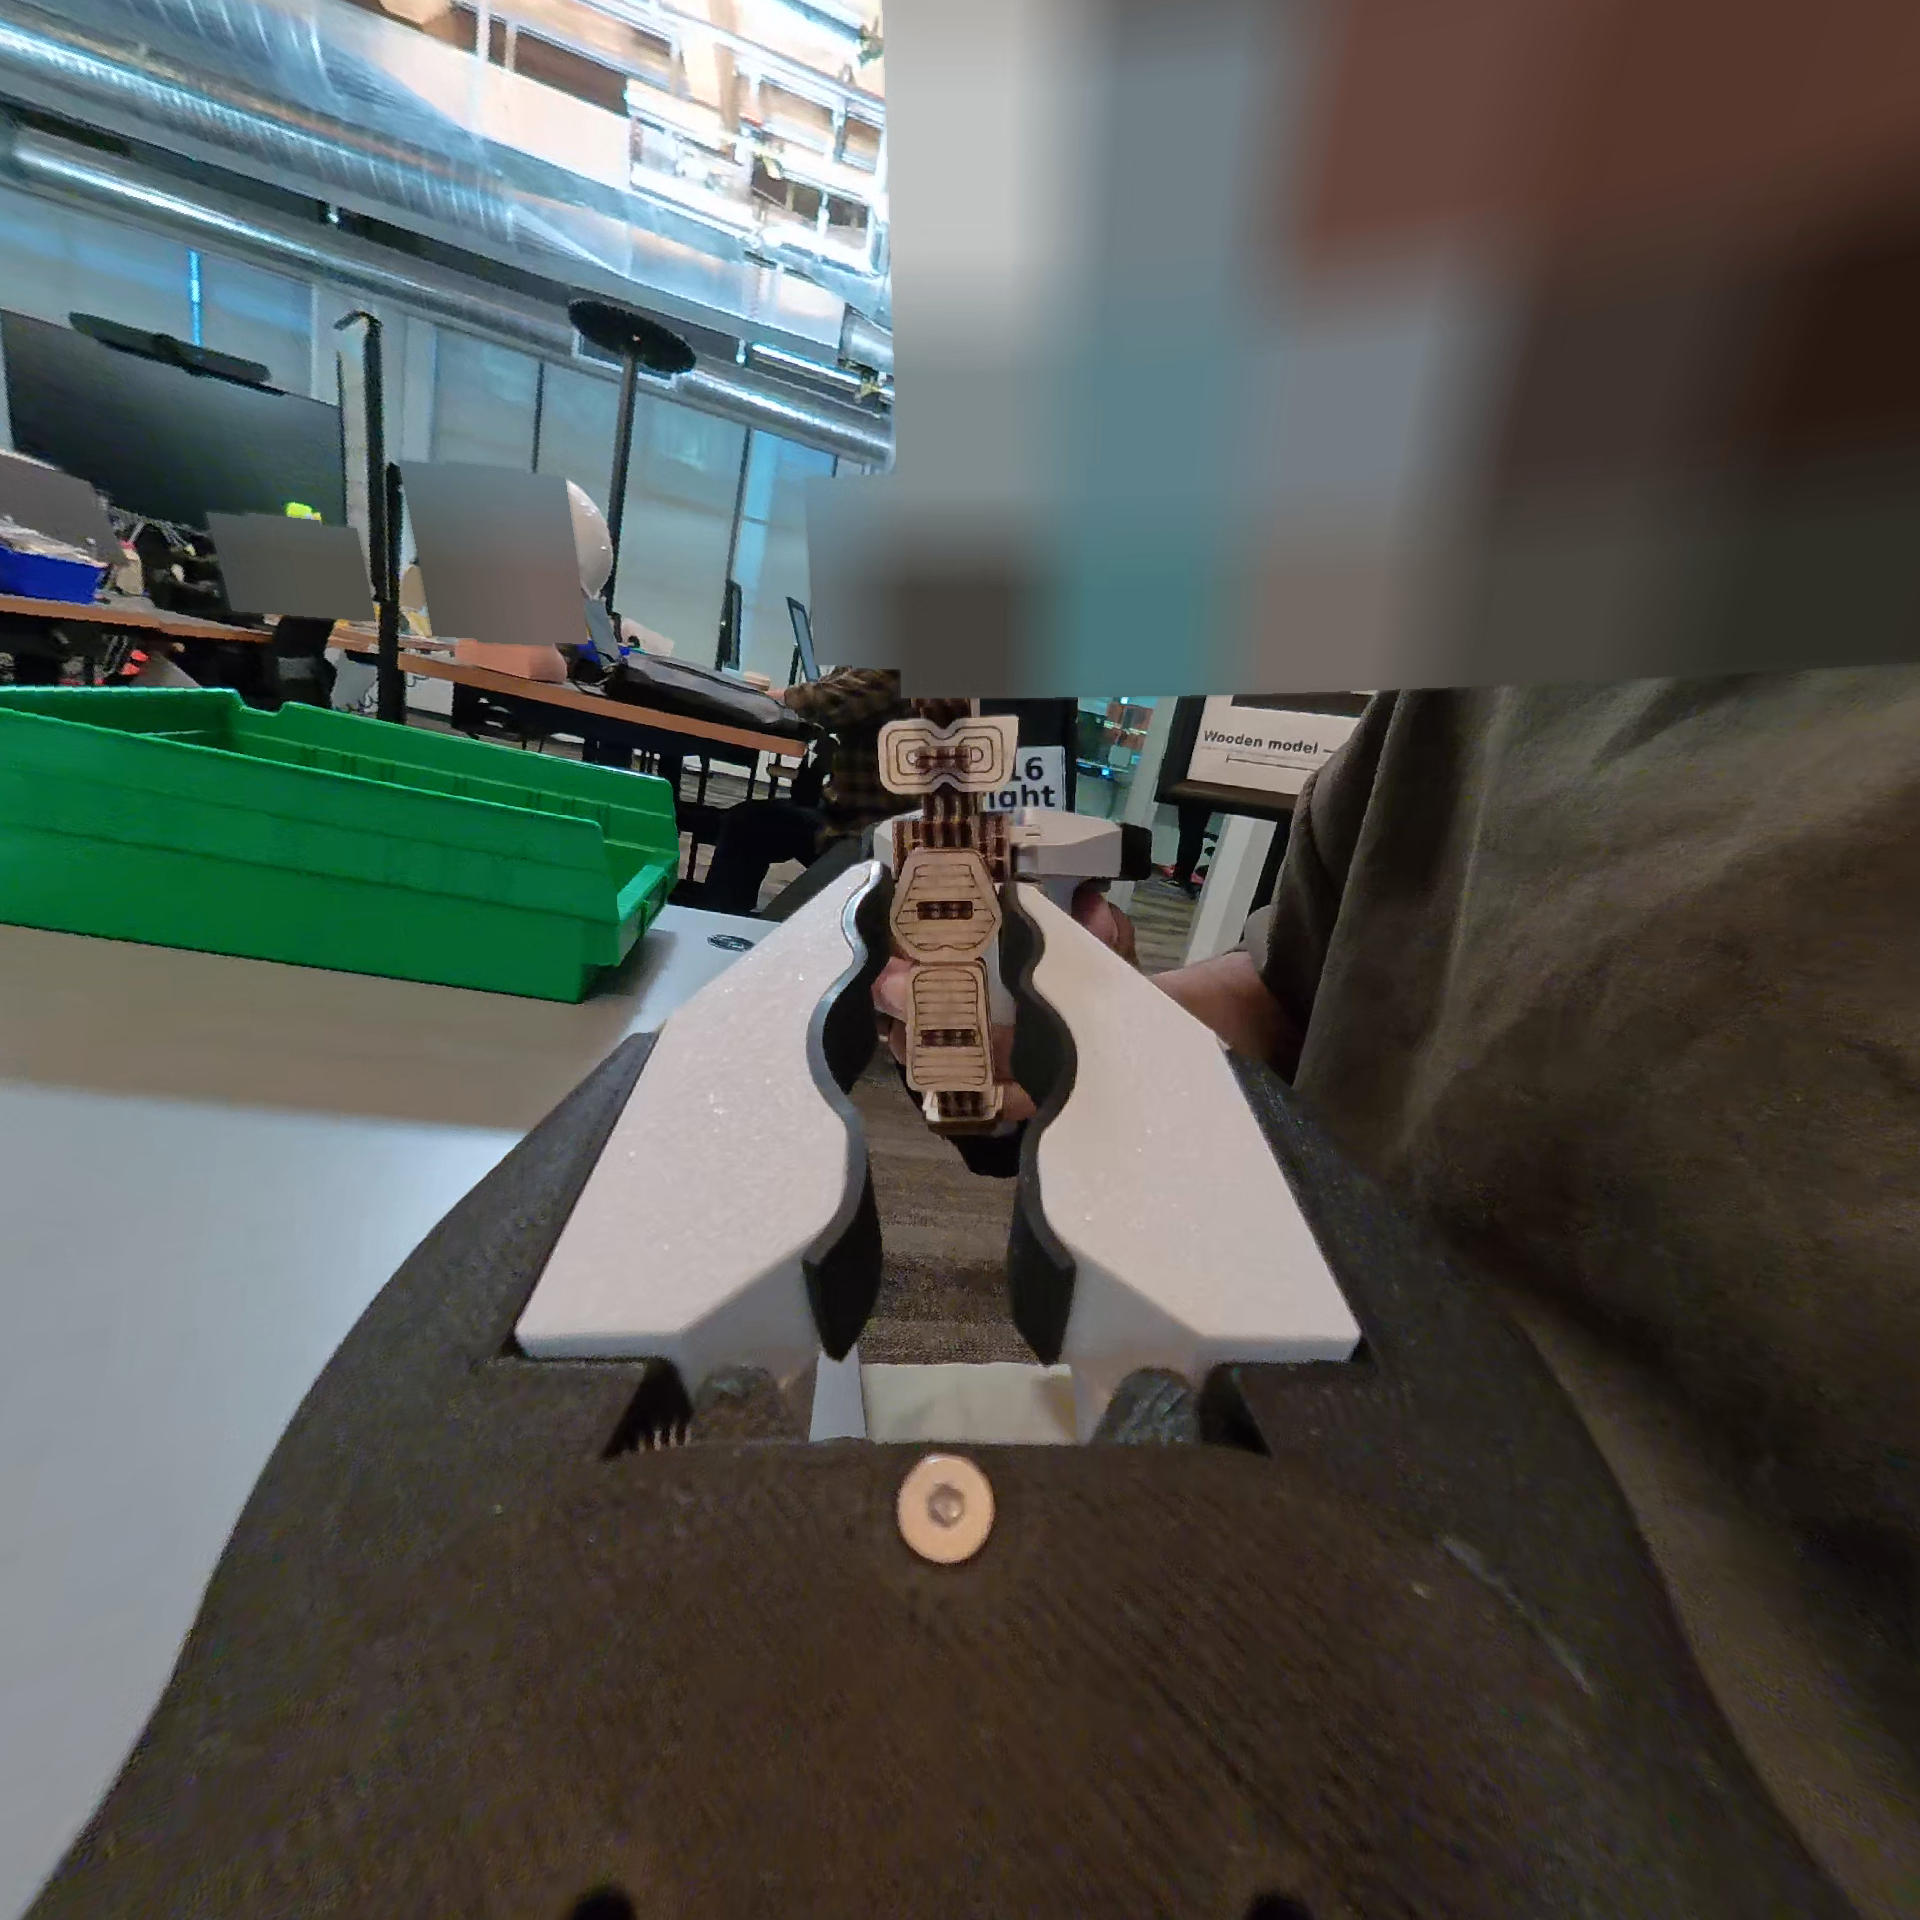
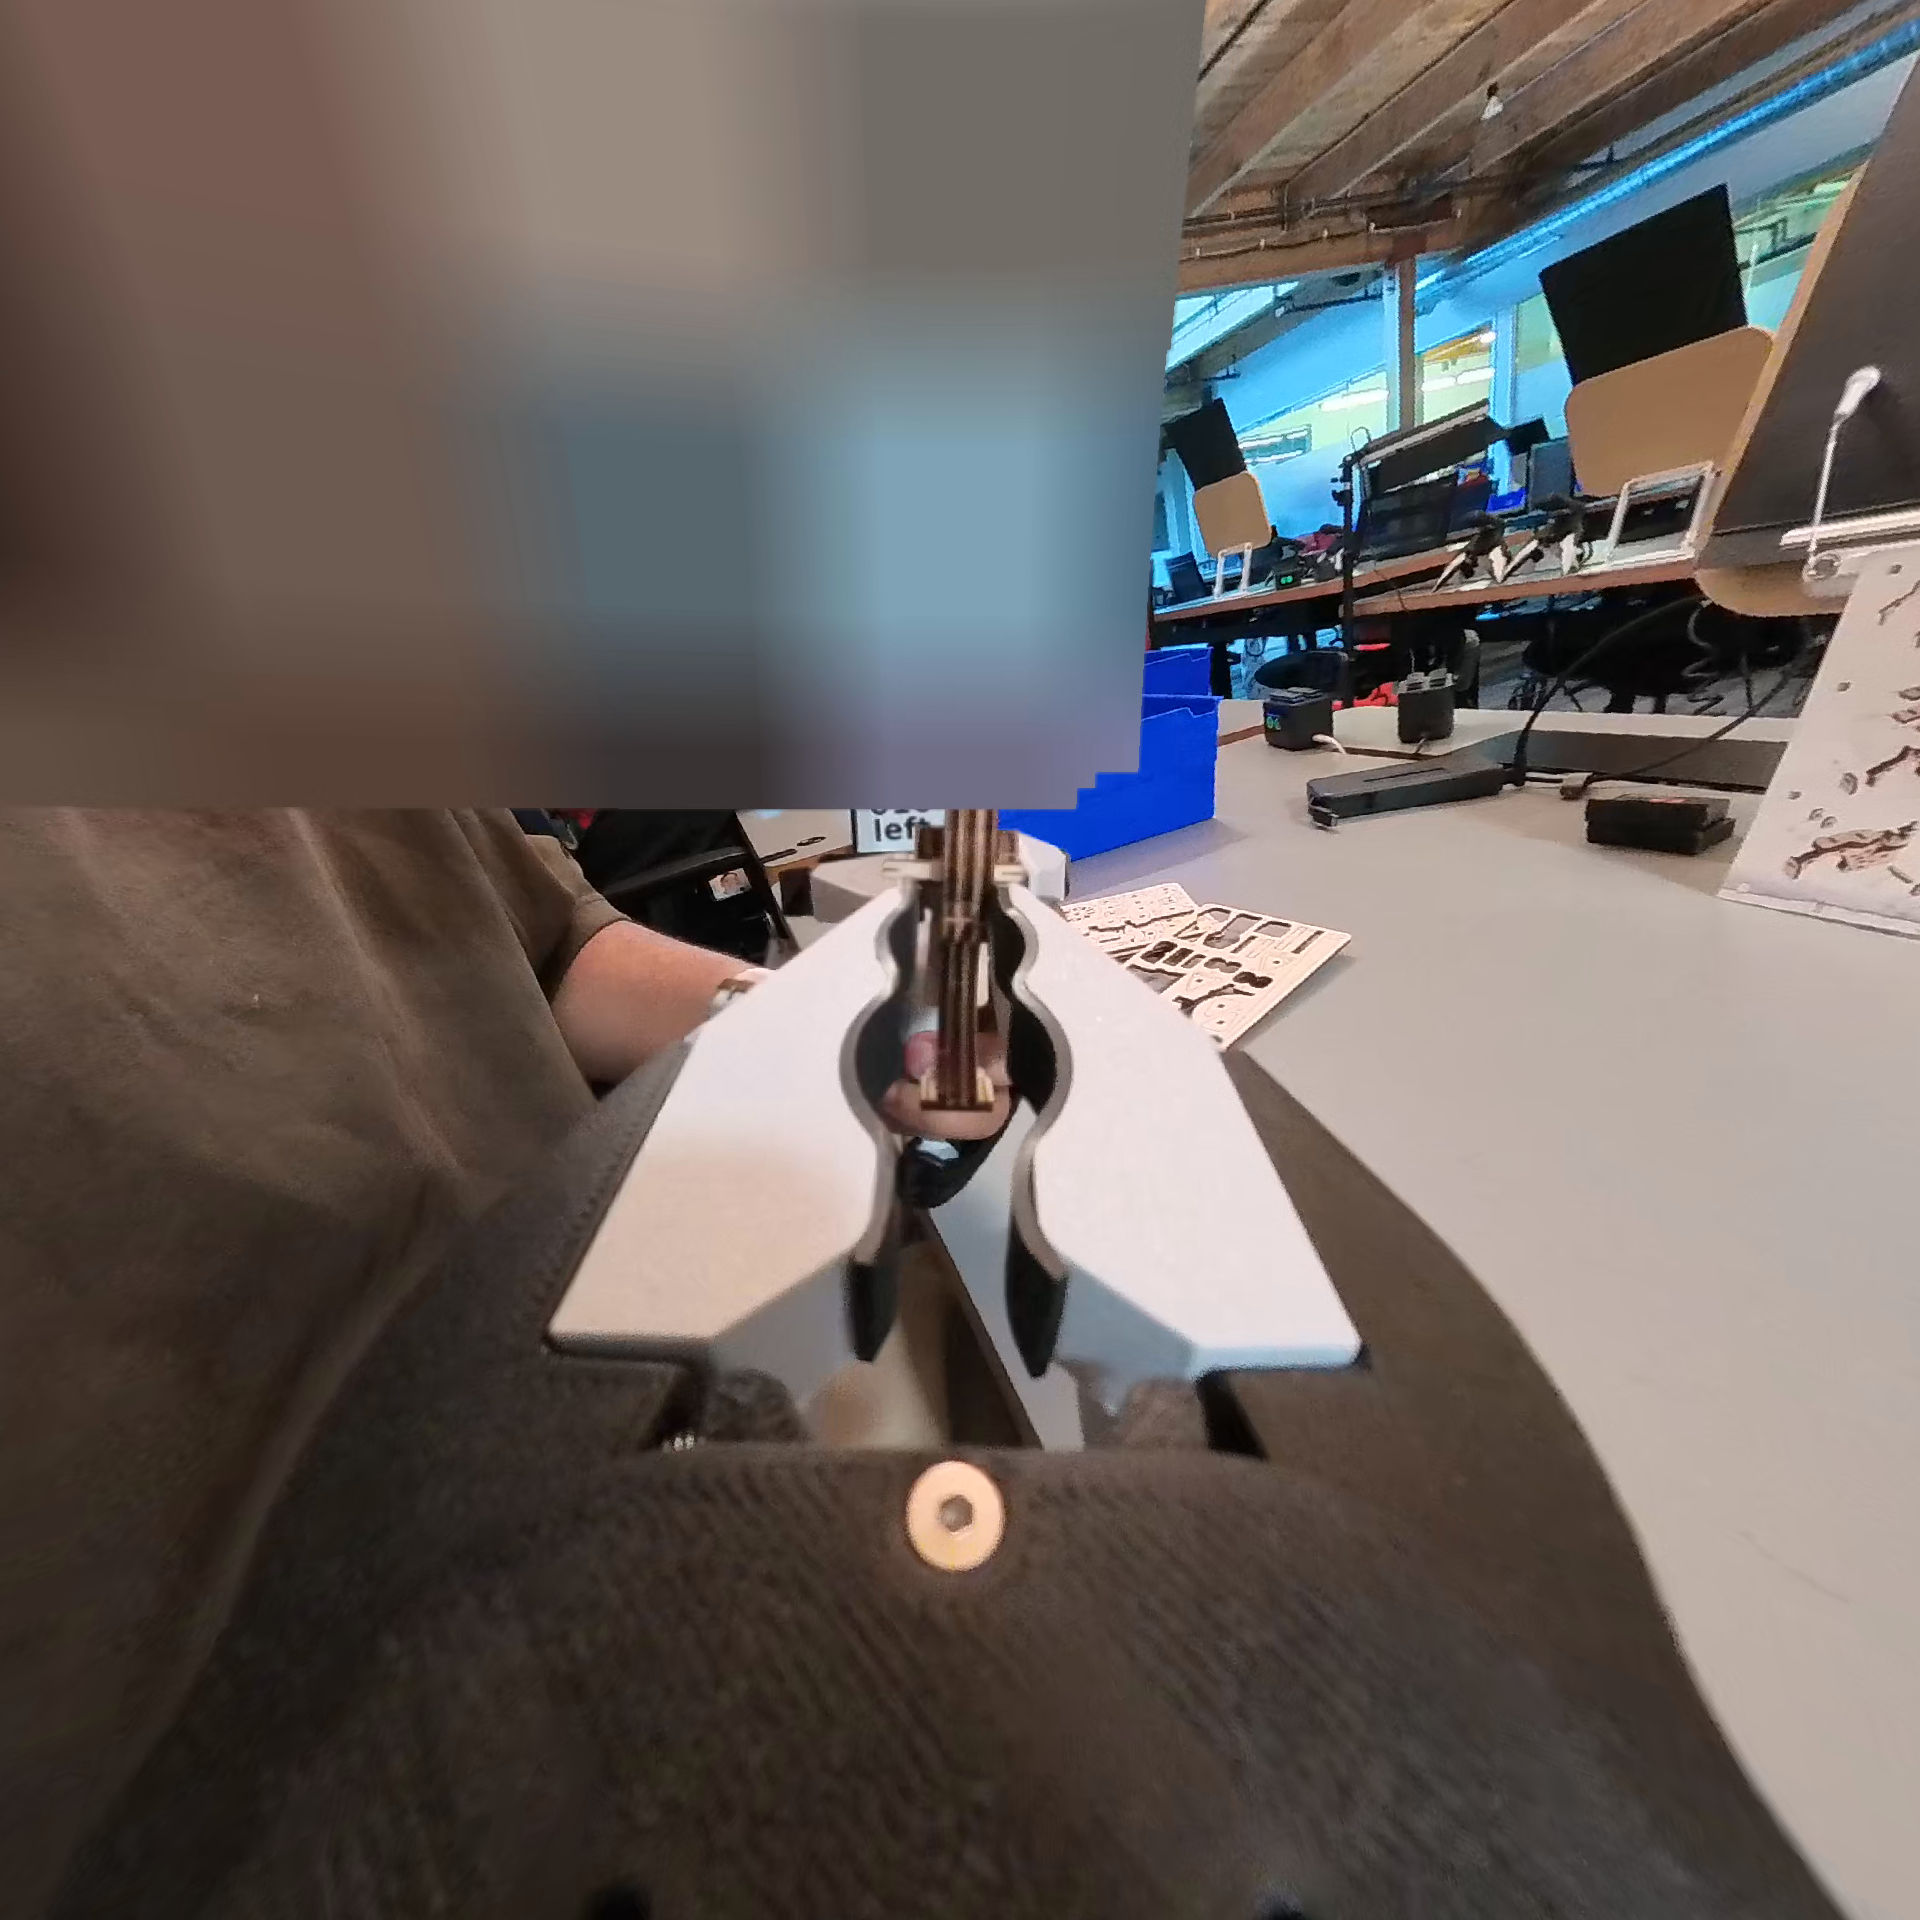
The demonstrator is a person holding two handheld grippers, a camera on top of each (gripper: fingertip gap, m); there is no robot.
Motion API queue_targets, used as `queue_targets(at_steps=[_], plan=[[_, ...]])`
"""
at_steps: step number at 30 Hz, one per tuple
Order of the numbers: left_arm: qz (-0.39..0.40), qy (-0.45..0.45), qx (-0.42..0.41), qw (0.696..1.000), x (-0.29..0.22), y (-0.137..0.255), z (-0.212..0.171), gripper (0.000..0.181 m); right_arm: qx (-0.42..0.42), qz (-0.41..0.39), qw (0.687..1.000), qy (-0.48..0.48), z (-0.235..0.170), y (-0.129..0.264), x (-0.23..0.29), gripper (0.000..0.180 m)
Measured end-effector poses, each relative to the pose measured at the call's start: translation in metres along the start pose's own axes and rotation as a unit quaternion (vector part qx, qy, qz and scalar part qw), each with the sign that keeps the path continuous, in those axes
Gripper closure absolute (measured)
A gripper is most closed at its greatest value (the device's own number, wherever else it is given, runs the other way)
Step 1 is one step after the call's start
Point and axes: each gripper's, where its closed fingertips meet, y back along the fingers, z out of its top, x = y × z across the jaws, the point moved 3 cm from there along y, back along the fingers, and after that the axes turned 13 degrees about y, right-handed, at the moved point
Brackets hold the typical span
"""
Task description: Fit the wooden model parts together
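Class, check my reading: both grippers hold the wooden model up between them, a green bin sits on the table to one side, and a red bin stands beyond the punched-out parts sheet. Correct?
One slip: the bin beyond the parts sheet is blue, not red, as the right wrist view shows. The rest stands: both the left gripper and right gripper hold the wooden model, and the green bin sits on the table.
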Motion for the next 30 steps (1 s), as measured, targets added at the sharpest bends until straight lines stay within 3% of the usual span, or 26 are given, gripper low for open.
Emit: queue_targets(at_steps=[5, 12, 30], plan=[[0.001, -0.034, 0.005, 0.999, -0.003, 0.001, 0.001, 0.163, -0.022, 0.037, 0.999, -0.015, 0.003, 0.0, 0.006, 0.153], [0.039, -0.207, 0.055, 0.976, -0.018, -0.006, -0.006, 0.163, -0.048, 0.045, 0.996, 0.06, 0.014, 0.006, 0.016, 0.158], [0.021, -0.169, 0.039, 0.985, -0.02, -0.005, -0.003, 0.163, -0.041, 0.058, 0.994, 0.084, 0.011, 0.005, 0.02, 0.157]])
